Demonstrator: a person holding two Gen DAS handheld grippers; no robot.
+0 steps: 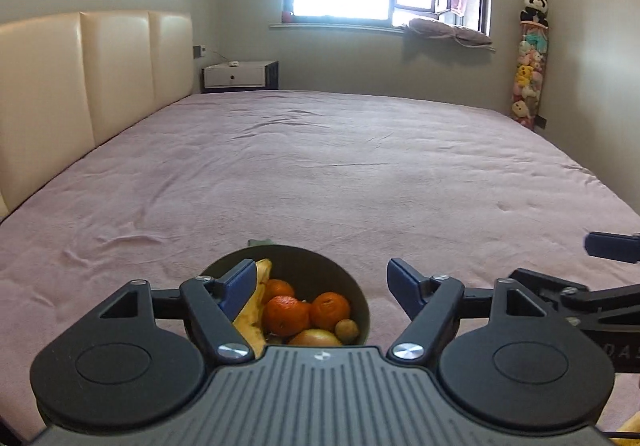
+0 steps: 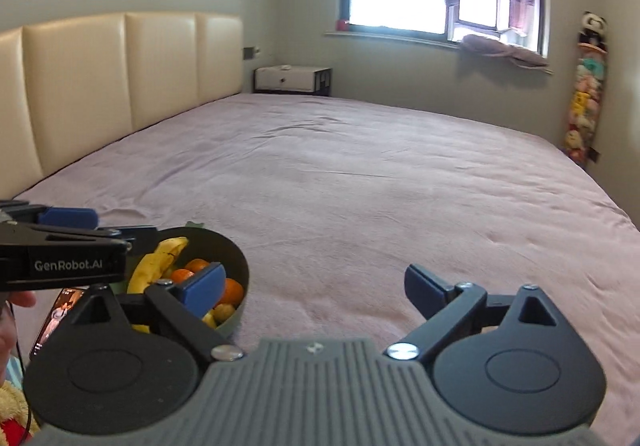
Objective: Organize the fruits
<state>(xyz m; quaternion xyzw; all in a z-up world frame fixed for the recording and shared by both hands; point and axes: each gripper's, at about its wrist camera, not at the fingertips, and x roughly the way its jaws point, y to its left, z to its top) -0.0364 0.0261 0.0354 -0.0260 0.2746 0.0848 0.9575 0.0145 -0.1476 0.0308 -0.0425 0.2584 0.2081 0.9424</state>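
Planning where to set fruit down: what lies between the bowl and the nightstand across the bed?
Only bare pink bedspread lies between the bowl and the nightstand; both wrist views show it.

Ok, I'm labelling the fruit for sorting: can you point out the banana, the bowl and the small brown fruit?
banana [image 2: 154, 266]: right wrist view, on the middle of its yellow peel.
bowl [image 1: 320, 262]: left wrist view, on its bare inner far wall.
small brown fruit [image 1: 346, 329]: left wrist view, on its centre, beside the bowl's right wall.
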